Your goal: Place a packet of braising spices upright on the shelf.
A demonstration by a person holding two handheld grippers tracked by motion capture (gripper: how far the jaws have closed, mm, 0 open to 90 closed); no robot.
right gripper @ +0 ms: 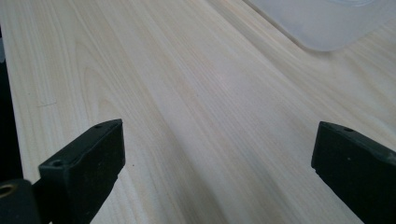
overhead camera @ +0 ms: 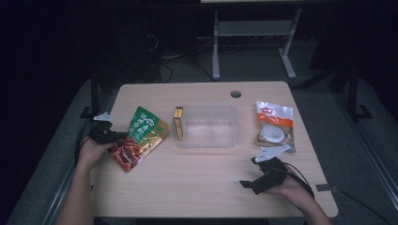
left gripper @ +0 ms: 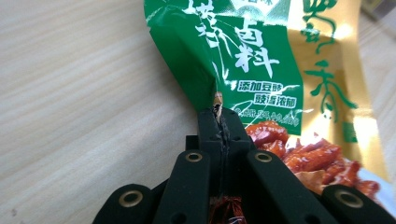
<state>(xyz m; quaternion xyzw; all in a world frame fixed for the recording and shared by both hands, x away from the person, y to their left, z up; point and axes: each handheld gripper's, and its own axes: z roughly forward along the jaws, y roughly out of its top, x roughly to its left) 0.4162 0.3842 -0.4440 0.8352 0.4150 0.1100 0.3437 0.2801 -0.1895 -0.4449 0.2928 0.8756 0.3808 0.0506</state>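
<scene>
The left gripper (left gripper: 218, 116) clamps the green-and-gold foil snack pouch (left gripper: 261, 70) by its edge, likely to carry it into the clear plastic tub (overhead camera: 206, 126); the right gripper (right gripper: 217, 154) waits, jaws apart.

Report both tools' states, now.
Left tool: shut on the green snack packet.
Right tool: open, holding nothing, above the table.

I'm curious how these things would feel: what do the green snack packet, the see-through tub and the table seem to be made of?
Green snack packet: glossy printed plastic film, likely foil-lined; it creases and glints where the left gripper pinches it. Tub: translucent, frosted-looking plastic. Table: pale wood grain, matte, possibly laminate.
</scene>
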